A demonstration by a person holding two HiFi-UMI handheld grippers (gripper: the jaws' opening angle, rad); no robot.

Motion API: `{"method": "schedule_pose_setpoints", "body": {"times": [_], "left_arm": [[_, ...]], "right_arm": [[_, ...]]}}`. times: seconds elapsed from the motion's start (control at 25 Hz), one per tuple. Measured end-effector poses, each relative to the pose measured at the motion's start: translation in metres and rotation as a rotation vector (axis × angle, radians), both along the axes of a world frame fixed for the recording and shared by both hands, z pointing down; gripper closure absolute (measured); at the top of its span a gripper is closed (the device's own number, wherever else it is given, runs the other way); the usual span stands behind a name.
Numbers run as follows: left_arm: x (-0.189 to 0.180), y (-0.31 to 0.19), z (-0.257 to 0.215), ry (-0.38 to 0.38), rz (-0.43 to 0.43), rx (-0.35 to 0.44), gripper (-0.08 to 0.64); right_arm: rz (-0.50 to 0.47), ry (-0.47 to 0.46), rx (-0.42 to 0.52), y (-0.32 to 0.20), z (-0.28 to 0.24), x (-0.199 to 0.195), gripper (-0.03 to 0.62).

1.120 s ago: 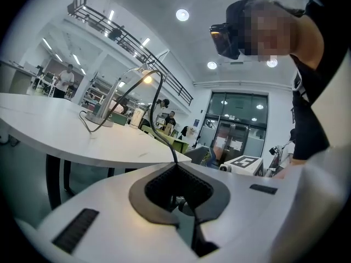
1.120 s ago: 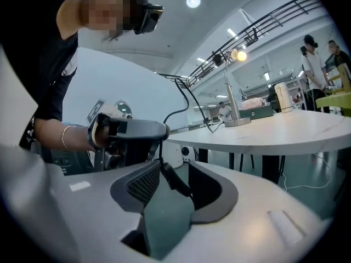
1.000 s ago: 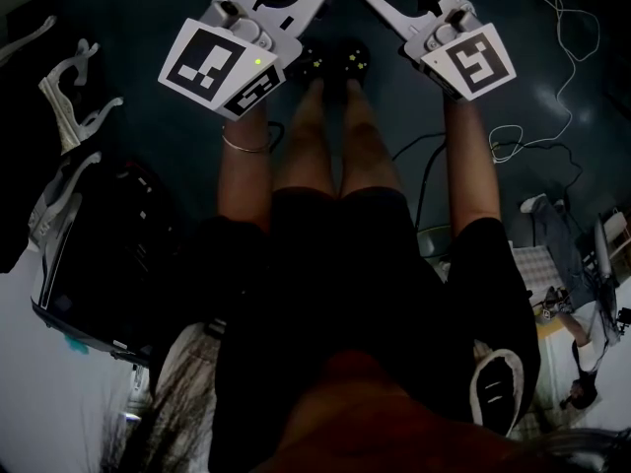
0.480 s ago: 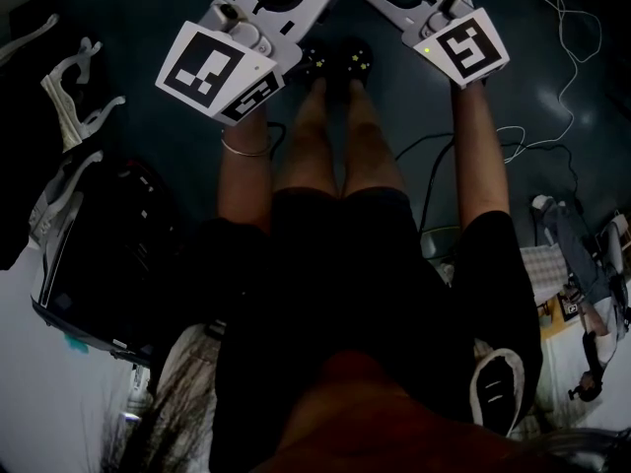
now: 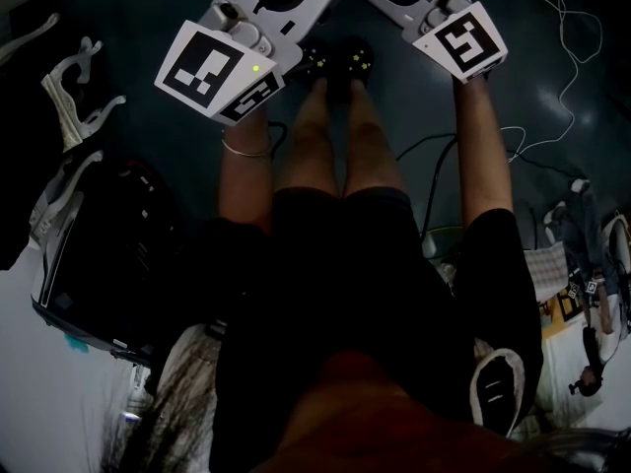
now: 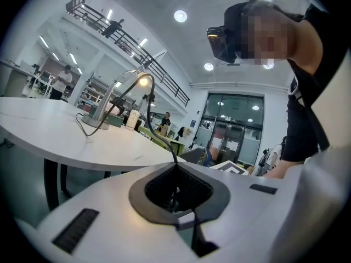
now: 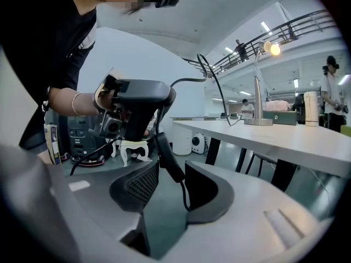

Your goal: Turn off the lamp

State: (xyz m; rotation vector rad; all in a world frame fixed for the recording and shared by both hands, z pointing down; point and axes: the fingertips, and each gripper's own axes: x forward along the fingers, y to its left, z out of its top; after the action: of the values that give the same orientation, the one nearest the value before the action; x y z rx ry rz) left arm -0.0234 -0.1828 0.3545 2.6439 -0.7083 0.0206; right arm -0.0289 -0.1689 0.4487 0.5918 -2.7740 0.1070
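Holding left gripper (image 6: 176,189) fingers pressed together, right gripper (image 7: 170,185) fingers spread, empty; lit lamp (image 6: 143,81) at 11 o'clock on counter (image 6: 55,131).

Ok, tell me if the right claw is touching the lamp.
Apart. The right gripper view shows the open right claw well short of the lamp, which stands lit on the white table beyond.

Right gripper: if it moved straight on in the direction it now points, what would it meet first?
Probably the thick black cable hanging from the black handle in the person's hand: it shows between the open jaws of the right gripper. Its depth is unclear.
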Motion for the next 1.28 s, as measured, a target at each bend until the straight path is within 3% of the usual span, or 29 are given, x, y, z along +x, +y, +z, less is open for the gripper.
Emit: {"method": "schedule_pose_setpoints", "body": {"times": [0.92,1.28], "left_arm": [[-0.008,-0.004,0.004,-0.014,-0.043,0.064,0.551],[-0.013,-0.005,-0.003,0.008,-0.063,0.108,0.548]], "right_arm": [[-0.011,-0.045,-0.091,0.008,0.006,-0.005,0.466],[-0.024,-0.065,-0.054,0.008,0.001,-0.009,0.466]]}}
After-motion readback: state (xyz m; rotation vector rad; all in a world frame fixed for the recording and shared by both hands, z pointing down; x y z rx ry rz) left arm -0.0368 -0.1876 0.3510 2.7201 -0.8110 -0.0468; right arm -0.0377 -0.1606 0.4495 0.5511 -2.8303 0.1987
